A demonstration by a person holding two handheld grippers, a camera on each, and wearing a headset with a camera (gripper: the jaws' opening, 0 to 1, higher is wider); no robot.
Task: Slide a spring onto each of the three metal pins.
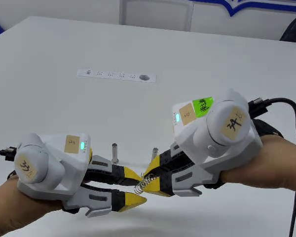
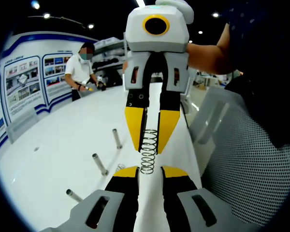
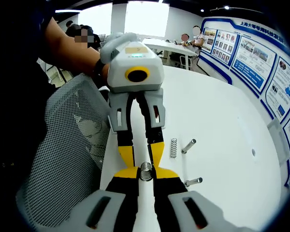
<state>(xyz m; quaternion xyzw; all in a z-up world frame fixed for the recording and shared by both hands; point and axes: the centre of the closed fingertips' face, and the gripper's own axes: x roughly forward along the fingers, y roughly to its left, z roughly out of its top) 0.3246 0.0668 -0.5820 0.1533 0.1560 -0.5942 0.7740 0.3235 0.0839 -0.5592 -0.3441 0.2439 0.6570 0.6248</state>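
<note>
A small steel spring (image 1: 144, 184) is held off the white table (image 1: 64, 113), with my right gripper (image 1: 148, 182) shut on it. Seen end-on, the spring (image 3: 145, 170) sits between the right gripper's (image 3: 145, 174) yellow tips. My left gripper (image 1: 138, 188) faces it, open, its jaws standing to either side of the spring's free end (image 2: 148, 162). Two upright metal pins (image 1: 114, 152) (image 1: 154, 153) stand just behind the grippers. Three pins (image 2: 117, 138) (image 2: 99, 164) (image 2: 73, 195) show to the left. A second spring (image 3: 173, 147) lies on the table beside a pin (image 3: 188, 145).
A flush power strip (image 1: 117, 75) is set into the table farther back. A grey mesh chair (image 3: 72, 164) stands at the table's near edge. A black cable (image 1: 291, 148) trails from the right gripper. People stand in the background.
</note>
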